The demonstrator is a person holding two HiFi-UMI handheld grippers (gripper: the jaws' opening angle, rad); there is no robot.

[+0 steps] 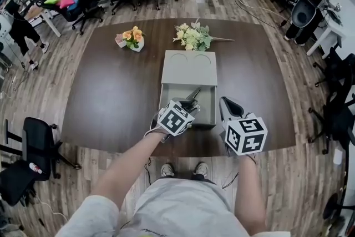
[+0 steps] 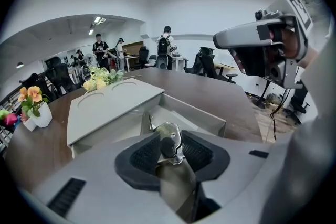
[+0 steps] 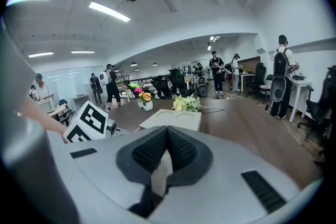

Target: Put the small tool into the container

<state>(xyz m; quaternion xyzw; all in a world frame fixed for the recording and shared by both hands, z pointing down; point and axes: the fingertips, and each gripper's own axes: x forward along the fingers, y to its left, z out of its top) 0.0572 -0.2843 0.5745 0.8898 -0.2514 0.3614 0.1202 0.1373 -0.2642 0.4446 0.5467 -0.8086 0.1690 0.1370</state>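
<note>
A grey container [image 1: 214, 109] stands open on the dark table, its lid [image 1: 188, 66] lying flat behind it. My left gripper [image 1: 189, 101] hovers over the open box [image 2: 197, 113], tilted downward. The small tool [image 2: 169, 141], shiny metal with a black part, sits between its pads [image 2: 143, 153]; the jaws stand wide and do not seem to press on it. From above, the tool [image 1: 194, 94] pokes out over the box's inside. Just right of the box, my right gripper [image 1: 227, 101] has its pads [image 3: 181, 147] meeting at the tip and nothing between them.
A bunch of pale flowers [image 1: 194, 36] and a small pot of orange flowers [image 1: 133, 39] lie at the table's far side. Office chairs [image 1: 33, 141] ring the table. Several people stand at the back of the room.
</note>
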